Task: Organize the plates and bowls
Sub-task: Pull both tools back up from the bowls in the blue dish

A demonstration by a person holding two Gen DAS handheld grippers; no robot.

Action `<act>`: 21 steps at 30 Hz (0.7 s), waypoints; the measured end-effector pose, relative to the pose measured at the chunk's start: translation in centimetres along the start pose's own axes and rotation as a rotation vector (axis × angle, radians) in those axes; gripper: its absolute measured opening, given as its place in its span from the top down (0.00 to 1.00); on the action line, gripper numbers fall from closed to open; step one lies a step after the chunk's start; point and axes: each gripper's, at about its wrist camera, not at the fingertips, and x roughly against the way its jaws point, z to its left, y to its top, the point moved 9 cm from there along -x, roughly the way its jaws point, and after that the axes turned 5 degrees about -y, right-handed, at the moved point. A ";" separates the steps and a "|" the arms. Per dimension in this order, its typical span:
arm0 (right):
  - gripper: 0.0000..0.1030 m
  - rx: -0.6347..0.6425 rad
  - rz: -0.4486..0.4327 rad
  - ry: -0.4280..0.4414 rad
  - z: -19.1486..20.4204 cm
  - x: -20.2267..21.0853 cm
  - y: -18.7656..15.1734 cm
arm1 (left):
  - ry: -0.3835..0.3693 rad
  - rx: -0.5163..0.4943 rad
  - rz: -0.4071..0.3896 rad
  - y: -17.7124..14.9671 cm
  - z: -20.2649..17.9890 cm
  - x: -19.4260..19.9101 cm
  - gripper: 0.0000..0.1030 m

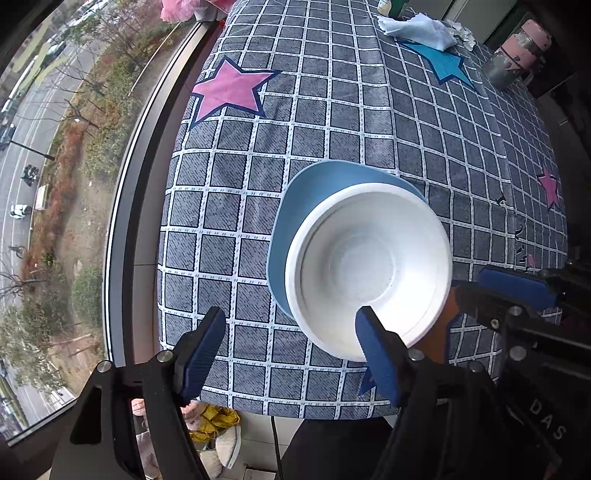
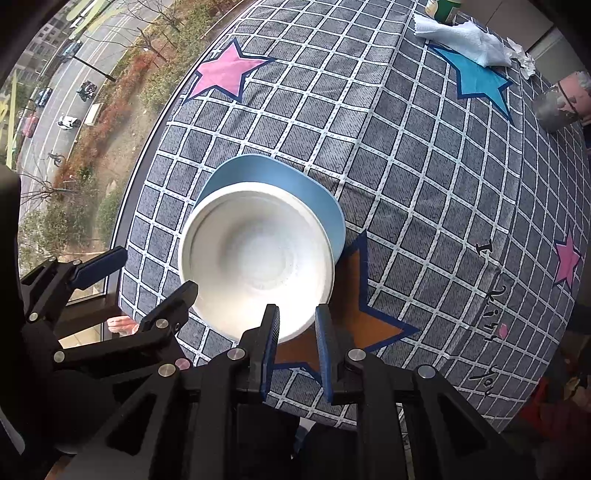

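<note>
Grey checked cloth with white grid lines is covering the table, and it is being seen from above by both wrist cameras. Pink, blue and orange stars are printed on this cloth. Beside the table a large window is showing a street with trees and vehicles far below.

Near the front edge of the table a white bowl is resting upright inside a light blue plate. The plate is being covered by the bowl over most of its surface, so only its far rim and its window-side rim are being shown. Part of the bowl is lying above the orange star.

The left gripper is being held pointing down, with its blue padded fingers standing wide apart. One finger is appearing over the near rim of the bowl and the other is over the bare cloth; nothing is being gripped between them. Whether the pad is touching the rim cannot be told.

The right gripper is also being held pointing down, just beside the near edge of the bowl. Its fingers are standing close together with only a narrow gap, and nothing is being held in this gap.

At the far side of the table a pale crumpled cloth is lying, and a metal pot is standing near the corner.
</note>
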 end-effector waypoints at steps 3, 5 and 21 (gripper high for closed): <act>0.73 -0.010 -0.004 -0.004 -0.3 0.1 0.0 | 0.003 0.004 -0.003 -0.1 0.0 0.1 0.24; 0.52 -0.019 -0.012 -0.027 -0.8 0.2 0.0 | 0.019 0.007 -0.006 -0.1 0.4 0.2 0.24; 0.50 -0.013 -0.052 -0.052 -1.5 1.0 -0.2 | -0.022 -0.015 -0.024 -0.6 -0.5 0.6 0.11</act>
